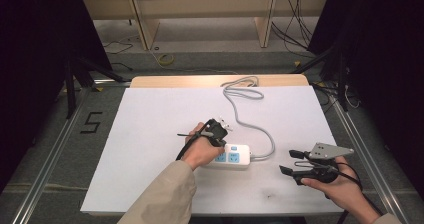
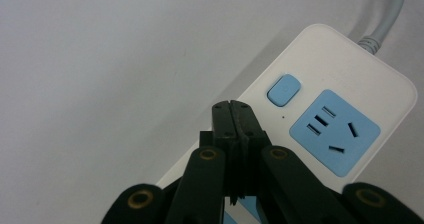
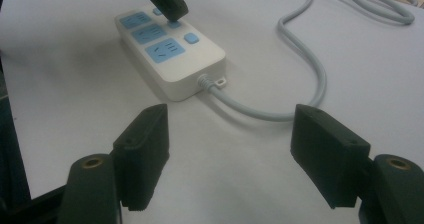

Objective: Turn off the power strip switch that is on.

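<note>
The white power strip (image 1: 231, 156) lies on the white table sheet (image 1: 150, 134), a little toward 5 o'clock from the sheet's centre in the high view, its grey cable (image 1: 245, 116) running off toward 12 o'clock and looping near the far edge. The left gripper (image 1: 216, 130) stands over the strip with its jaws pressed fully together and nothing held between them; in the left gripper view (image 2: 233, 115) the closed tips sit at 8 o'clock from the nearest blue switch button (image 2: 283, 89), close beside it, over the white casing. In the right gripper view the same tips (image 3: 172, 9) appear to bear on or just above a button in the row; contact cannot be confirmed. The right gripper (image 1: 295, 164) hangs at 3 o'clock of the strip, well apart, jaws spread wide and empty (image 3: 230, 154). Judged risks: the strip is unrestrained, so an oblique push on a button could slide or pivot it across the smooth sheet; tips landing off-centre may slip onto the casing or toward the blue socket face (image 2: 335, 132) at 4 o'clock of the button; the stiff cable could drag the strip askew.
</note>
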Demonstrator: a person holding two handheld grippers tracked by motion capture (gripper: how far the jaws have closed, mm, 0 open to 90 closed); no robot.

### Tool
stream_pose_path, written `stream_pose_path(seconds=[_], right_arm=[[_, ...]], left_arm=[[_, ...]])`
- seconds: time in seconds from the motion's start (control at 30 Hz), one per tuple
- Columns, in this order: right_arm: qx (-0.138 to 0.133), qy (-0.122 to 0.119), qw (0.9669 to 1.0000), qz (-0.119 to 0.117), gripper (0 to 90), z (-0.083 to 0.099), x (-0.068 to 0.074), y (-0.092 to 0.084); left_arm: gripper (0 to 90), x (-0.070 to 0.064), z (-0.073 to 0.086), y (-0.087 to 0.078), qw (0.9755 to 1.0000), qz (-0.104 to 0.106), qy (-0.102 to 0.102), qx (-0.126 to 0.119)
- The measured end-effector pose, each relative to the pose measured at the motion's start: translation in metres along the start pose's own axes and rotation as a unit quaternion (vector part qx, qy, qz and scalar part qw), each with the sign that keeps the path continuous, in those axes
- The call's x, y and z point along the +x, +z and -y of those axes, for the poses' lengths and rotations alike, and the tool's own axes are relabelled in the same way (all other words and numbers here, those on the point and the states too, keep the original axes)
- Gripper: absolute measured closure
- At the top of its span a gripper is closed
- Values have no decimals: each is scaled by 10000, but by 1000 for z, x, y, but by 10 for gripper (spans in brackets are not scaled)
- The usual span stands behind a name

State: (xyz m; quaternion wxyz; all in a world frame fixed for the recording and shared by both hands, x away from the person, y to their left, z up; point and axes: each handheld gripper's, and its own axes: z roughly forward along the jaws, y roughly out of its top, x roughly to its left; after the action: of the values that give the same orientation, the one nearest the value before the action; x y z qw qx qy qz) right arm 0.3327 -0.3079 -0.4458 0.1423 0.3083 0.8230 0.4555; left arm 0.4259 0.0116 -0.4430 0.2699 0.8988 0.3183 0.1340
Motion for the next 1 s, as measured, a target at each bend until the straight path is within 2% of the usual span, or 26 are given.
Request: stream_pose_path(seconds=[0.33,0.67,0.73,0.8,1.0], right_arm=[[-35,15,10000,13,319,0,0,-1],[-38,17,10000,7,316,0,0,-1],[-44,29,10000,4,316,0,0,-1],[-48,34,10000,1,315,0,0,-1],[-50,34,10000,-8,314,0,0,-2]], left_arm=[[900,1,1,-1,10000,-46,-44,-61],[897,6,2,-11,9986,-218,-120,-457],[895,8,2,-13,9986,-188,-145,-481],[851,9,3,-14,9984,-168,-203,-502],[828,12,5,-21,9973,-256,-267,-638]])
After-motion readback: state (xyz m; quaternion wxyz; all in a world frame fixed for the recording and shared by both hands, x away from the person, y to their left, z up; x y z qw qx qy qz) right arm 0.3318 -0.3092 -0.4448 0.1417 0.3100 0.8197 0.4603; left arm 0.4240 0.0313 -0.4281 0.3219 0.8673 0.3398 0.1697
